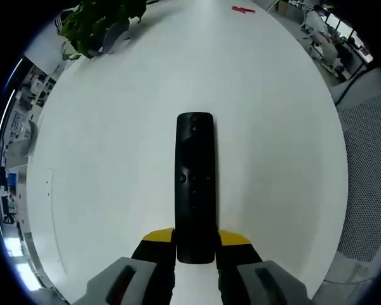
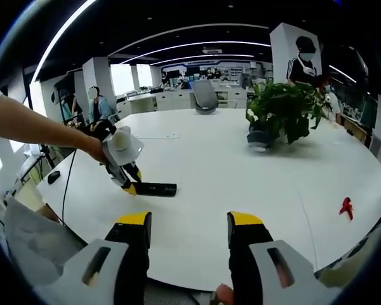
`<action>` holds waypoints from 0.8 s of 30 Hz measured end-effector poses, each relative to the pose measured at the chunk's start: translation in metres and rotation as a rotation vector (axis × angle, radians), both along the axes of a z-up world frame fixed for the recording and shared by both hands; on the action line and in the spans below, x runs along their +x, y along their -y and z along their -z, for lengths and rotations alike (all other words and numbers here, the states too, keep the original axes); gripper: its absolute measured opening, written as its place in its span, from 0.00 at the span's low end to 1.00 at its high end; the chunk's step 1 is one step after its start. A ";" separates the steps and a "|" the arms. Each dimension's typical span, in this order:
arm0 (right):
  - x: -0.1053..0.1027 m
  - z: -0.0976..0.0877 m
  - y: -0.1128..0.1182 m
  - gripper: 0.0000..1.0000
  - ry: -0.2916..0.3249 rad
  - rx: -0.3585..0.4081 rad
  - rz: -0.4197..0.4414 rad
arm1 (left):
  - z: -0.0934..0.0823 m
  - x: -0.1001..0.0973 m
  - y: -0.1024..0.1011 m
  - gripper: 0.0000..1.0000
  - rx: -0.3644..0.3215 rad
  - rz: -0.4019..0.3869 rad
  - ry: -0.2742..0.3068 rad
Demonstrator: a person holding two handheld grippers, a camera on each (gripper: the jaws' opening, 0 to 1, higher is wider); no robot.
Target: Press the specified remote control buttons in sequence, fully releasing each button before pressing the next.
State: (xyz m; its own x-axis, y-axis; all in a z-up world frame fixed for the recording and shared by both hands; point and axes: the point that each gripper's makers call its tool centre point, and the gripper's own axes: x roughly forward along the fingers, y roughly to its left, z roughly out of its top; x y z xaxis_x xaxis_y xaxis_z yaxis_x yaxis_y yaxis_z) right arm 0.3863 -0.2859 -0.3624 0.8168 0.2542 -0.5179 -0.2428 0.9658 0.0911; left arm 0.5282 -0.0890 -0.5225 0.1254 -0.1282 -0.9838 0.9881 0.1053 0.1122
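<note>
A long black remote control [image 1: 194, 184] lies lengthwise on the white table [image 1: 114, 140], its button face up. My left gripper [image 1: 195, 244] is shut on the remote's near end, a yellow-tipped jaw on each side. In the right gripper view the same remote [image 2: 153, 189] lies on the table, held at its left end by the left gripper [image 2: 128, 181] in a person's hand. My right gripper [image 2: 189, 234] hovers open above the table's near edge, well short of the remote, with nothing between its jaws.
A potted green plant [image 2: 282, 114] stands at the far side of the white table [image 2: 241, 171]; it also shows as the plant [image 1: 98, 22]. A small red object [image 2: 347, 206] lies near the right edge. Desks, chairs and people fill the office behind.
</note>
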 end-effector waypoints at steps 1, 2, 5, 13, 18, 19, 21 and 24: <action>0.000 0.000 0.000 0.49 -0.001 0.000 0.000 | 0.000 -0.002 0.000 0.24 0.002 0.001 -0.001; 0.000 0.000 0.000 0.49 -0.001 0.002 0.000 | 0.000 -0.003 0.000 0.24 0.003 0.001 -0.002; -0.001 -0.001 -0.001 0.49 0.003 0.003 -0.002 | -0.001 -0.008 0.000 0.24 0.004 -0.001 -0.001; -0.001 -0.002 0.000 0.48 0.011 0.003 -0.002 | -0.001 -0.018 -0.001 0.24 0.003 0.009 0.002; -0.001 -0.003 0.000 0.48 0.017 0.007 0.000 | -0.001 -0.025 -0.001 0.24 0.009 0.026 0.011; -0.001 -0.003 0.000 0.48 0.018 0.009 0.001 | -0.001 -0.027 -0.001 0.24 0.010 0.029 0.015; -0.001 -0.003 0.000 0.48 0.019 0.011 0.002 | -0.001 -0.029 -0.001 0.24 0.012 0.035 0.016; -0.001 -0.003 0.000 0.48 0.017 0.013 0.003 | -0.001 -0.032 -0.001 0.24 0.011 0.044 0.021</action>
State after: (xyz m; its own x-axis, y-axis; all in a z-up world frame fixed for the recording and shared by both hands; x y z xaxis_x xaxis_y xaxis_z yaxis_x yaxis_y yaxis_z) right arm 0.3857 -0.2860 -0.3595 0.8264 0.2581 -0.5004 -0.2411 0.9654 0.0997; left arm 0.4965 -0.0879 -0.5212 0.1405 -0.1232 -0.9824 0.9892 0.0601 0.1340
